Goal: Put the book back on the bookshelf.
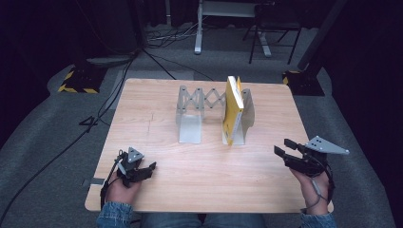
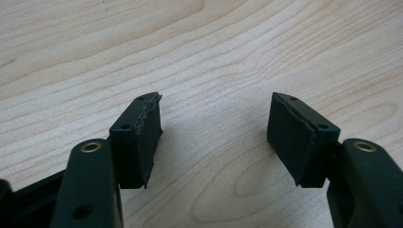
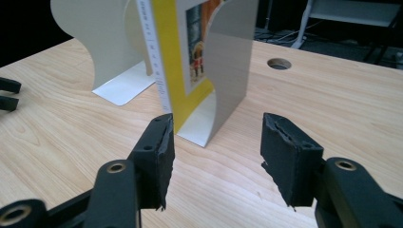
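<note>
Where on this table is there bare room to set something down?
Bare wood lies between the left tool and right tool, in front of the rack. The table's left strip is free too. It is crowded at the rack, where the book stands.

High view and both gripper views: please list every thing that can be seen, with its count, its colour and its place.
Table: one, light wood, under everything.
Book rack: one, grey metal, expanding, at the table's middle, toward the far side.
Book: one, yellow cover, standing upright against the rack's right end plate.
Hole: one, round, in the tabletop beyond the rack.
Cables: several, black, on the grey floor beyond the table and to its left.
Left gripper: one, black, near left on the table, fingers open, nothing between.
Right gripper: one, black, near right, fingers open, nothing between.
Sleeves: two, blue denim, near edge.
</note>
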Demonstrator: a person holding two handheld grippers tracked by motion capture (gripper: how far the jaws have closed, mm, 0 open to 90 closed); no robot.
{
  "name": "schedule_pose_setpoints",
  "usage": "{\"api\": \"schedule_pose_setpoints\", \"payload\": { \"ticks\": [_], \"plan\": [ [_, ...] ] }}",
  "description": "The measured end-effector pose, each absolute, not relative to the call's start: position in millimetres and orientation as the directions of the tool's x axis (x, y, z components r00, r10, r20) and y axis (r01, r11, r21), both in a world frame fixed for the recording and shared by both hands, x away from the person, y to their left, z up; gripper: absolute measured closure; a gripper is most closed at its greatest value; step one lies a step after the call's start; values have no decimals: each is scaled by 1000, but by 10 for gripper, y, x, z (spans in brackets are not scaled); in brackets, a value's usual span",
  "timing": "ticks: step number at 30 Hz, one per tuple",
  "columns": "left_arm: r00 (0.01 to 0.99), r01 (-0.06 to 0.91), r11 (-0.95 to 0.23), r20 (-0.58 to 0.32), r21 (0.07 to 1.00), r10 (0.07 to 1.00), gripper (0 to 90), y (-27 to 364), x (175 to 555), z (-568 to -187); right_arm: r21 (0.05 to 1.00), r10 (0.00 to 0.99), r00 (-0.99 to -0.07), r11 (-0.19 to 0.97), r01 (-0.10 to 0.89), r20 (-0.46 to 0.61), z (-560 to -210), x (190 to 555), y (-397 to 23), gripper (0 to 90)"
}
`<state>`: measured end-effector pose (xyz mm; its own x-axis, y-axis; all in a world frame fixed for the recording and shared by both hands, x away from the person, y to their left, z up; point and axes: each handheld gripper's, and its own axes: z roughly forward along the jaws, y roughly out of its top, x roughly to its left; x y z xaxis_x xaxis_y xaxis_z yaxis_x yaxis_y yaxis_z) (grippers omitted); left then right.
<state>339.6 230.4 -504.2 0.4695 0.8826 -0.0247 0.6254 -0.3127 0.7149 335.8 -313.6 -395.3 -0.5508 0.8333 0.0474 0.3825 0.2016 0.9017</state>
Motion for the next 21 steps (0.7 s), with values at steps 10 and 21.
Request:
{"api": "schedule_pose_setpoints", "payload": {
  "ticks": [10,21],
  "plan": [
    [461,629,-305,-27,715,887,331,2306,3407,-5046,860,865,-502,234,454,30,-4246,3469,-3409,416],
    [459,630,-304,-27,715,888,322,2306,3408,-5047,799,876,-481,257,544,46,-4547,3578,-3585,380]
  ]
}}
